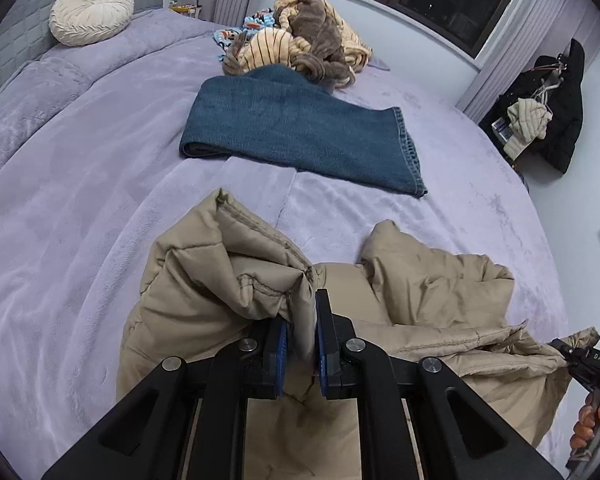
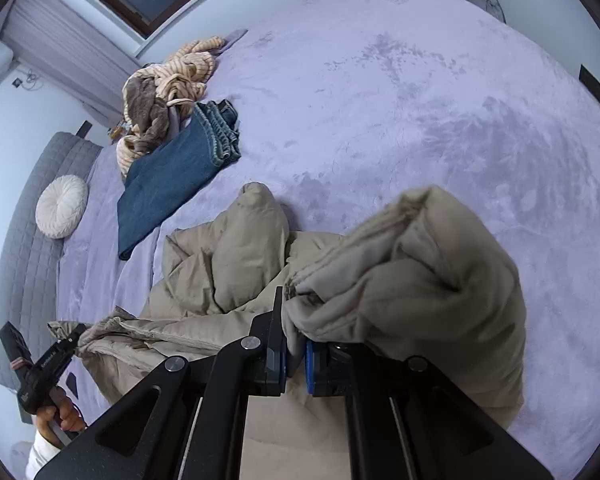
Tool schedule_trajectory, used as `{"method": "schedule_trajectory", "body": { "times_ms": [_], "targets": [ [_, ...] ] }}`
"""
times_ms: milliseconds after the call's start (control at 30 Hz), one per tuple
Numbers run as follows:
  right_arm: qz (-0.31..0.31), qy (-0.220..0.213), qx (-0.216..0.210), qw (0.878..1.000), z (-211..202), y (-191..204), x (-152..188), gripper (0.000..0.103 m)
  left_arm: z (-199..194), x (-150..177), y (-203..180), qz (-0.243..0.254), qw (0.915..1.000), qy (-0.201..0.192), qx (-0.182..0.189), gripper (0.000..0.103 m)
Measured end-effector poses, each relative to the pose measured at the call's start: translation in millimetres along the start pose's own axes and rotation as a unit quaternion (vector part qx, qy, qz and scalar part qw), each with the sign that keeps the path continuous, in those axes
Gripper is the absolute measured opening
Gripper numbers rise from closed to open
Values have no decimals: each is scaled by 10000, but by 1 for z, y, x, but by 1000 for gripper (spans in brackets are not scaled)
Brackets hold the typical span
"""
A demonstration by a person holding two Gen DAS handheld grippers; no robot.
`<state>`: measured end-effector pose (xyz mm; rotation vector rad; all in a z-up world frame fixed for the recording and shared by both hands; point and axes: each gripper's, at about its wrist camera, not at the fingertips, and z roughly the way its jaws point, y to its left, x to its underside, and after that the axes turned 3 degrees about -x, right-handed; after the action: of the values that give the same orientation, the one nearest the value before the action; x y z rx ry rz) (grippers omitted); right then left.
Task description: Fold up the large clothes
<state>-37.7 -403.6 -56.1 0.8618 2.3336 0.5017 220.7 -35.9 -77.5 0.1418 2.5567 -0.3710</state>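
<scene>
beige puffer jacket (image 1: 432, 280) lies bunched on the near part of the bed (image 1: 80, 220), which is covered with a lilac fleece blanket, and both grippers have hold of it. the left gripper (image 1: 302, 320) has its blue pads clamped together on a stitched fold of the jacket's edge, so the padded fabric stands up in a puffed ridge just beyond the fingers. the right gripper (image 2: 296, 344) is likewise closed on a gathered hem of the same jacket (image 2: 228, 264), with a thick roll of fabric bulging up and over to the right of its fingers. in the left wrist view the right gripper shows at the right edge, pinching a far corner of the jacket, with a hand (image 1: 592, 426) around its handle. in the right wrist view the left gripper (image 2: 74, 338) shows at the lower left, gripping a corner of the jacket, held by a hand (image 2: 62, 414) with a white sleeve below it.

folded blue jeans (image 1: 300, 132) lie further up the bed, well apart from the jacket. behind them, touching their far edge, sits a heap of striped tan and brown clothes (image 1: 300, 44) near the window-side edge of the bed. a round cream cushion (image 1: 91, 12) leans against the grey quilted headboard (image 1: 16, 32). a dark coat (image 1: 556, 112) hangs by the wall beyond the bed.
</scene>
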Motion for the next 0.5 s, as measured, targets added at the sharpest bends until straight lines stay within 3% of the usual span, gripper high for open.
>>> {"method": "schedule_trajectory", "body": {
  "times_ms": [233, 367, 433, 467, 500],
  "targets": [
    [479, 95, -55, 9988, 60, -35, -9, 7, 66, 2, -4, 155, 9994, 141, -283, 14],
    [547, 102, -218, 9982, 68, -39, -13, 9, 72, 2, -4, 179, 9993, 110, -300, 16],
    [546, 77, -284, 9981, 60, -37, -13, 21, 60, 3, -4, 293, 9991, -46, -293, 39],
    [504, 33, -297, 9983, 55, -35, -13, 28, 51, 4, -3, 321, 9989, -169, -304, 76],
    [423, -41, -320, 9986, 46, -31, -12, 52, 38, 5, -1, 321, 9982, -365, -342, 98]
  ]
}}
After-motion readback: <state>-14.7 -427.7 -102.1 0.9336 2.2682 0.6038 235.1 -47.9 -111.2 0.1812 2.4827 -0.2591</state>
